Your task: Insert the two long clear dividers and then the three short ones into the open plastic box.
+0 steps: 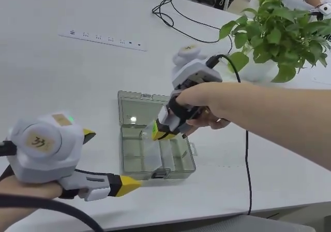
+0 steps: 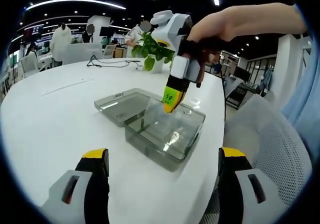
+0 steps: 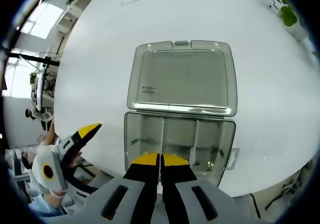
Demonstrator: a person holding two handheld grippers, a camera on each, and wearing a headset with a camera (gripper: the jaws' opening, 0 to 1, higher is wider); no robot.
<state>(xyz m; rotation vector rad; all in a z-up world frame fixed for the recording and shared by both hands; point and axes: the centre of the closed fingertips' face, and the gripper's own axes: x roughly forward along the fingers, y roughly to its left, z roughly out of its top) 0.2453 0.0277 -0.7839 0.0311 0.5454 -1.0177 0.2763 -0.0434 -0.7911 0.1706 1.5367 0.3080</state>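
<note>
My right gripper [image 1: 163, 133] has its fingers pressed together on a clear divider [image 2: 151, 115], which reaches down into the open plastic box [image 1: 186, 163] on the white tabletop [image 1: 62, 87]. My left gripper [image 2: 162, 156] hangs near the box's front side, fingers spread wide apart and holding nothing.

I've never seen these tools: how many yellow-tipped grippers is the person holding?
2. The left gripper hangs open over the table near the person; the right gripper grips a clear divider over the open box.
</note>
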